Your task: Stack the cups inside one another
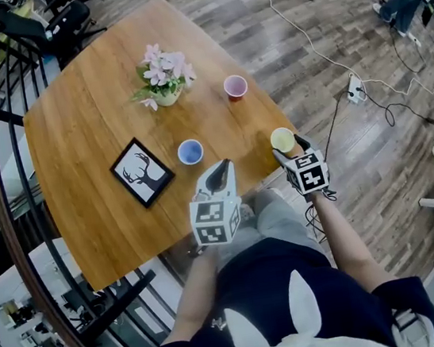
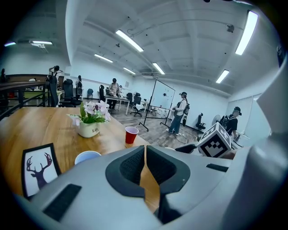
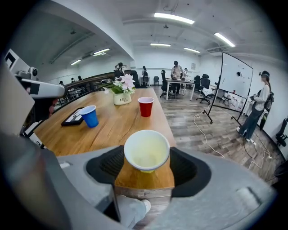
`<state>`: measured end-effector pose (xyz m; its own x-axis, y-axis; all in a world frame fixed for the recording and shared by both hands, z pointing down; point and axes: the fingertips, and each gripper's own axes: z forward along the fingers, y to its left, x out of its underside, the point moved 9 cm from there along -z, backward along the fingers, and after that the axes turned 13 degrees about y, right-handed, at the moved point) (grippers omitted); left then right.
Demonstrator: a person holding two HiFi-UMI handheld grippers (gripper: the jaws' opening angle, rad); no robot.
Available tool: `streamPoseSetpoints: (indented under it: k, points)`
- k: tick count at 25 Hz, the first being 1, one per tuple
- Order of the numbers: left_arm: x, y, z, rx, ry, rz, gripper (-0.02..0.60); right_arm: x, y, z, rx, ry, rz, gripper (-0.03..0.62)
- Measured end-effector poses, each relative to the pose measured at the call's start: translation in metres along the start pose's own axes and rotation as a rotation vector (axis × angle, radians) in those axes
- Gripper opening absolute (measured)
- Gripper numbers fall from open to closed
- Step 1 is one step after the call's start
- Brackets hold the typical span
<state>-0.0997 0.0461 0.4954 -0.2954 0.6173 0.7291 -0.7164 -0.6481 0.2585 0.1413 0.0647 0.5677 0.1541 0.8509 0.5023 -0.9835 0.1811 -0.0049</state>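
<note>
A yellow cup [image 1: 283, 139] stands upright near the table's front right edge. In the right gripper view the yellow cup [image 3: 146, 150] sits between the wide jaws of my right gripper [image 3: 147, 159], its rim undistorted; the pads [image 3: 112, 167] stand close at either side, so it is open. A blue cup [image 1: 190, 151] stands mid-table and a red cup [image 1: 235, 87] stands further back on the right. My left gripper [image 1: 220, 170] hovers just in front of the blue cup [image 2: 87, 157], its fingertips together on nothing [image 2: 145, 150].
On the wooden table [image 1: 82, 123] a flower pot [image 1: 164, 92] stands at the back and a deer picture frame [image 1: 142, 172] lies left of the blue cup. A curved railing [image 1: 1, 207] runs along the left. Cables [image 1: 318, 34] cross the floor on the right.
</note>
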Motion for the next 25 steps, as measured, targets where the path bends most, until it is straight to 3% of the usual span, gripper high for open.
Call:
streamPoseSetpoints:
  k: [13,25]
  points:
    - [-0.009,0.017,-0.007,-0.046,-0.025,-0.051,0.029,-0.034,0.006,-0.011,-0.029,-0.044,-0.057,0.311]
    - [-0.033,0.035,-0.010,-0.126,-0.064,-0.100,0.029,-0.117,0.003,-0.058,-0.083,-0.237,-0.143,0.311]
